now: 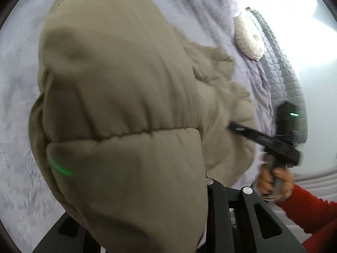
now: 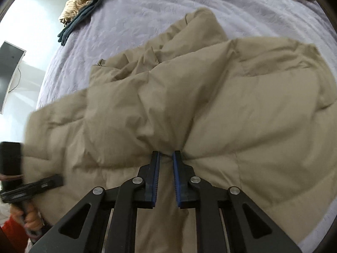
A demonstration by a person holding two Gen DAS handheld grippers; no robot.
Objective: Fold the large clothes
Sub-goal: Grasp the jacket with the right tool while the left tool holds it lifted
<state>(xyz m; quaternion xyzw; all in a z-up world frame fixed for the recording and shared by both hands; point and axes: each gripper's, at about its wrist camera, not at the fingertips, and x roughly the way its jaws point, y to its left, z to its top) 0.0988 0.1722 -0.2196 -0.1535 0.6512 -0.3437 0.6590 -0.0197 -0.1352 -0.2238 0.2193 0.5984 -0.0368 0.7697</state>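
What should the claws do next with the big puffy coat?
Probably lift together and carry that edge across. The right claw pinches a bunch of the coat, the left claw is at its edge, and the coat lies crumpled on the bed.

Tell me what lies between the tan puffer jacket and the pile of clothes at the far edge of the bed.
Only bare lilac bedspread. The right wrist view shows nothing between the tan puffer jacket and the pile of clothes.

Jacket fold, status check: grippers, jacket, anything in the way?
Right gripper pinching jacket. Left gripper on jacket edge, grip unclear. Clothes pile far off, clear.
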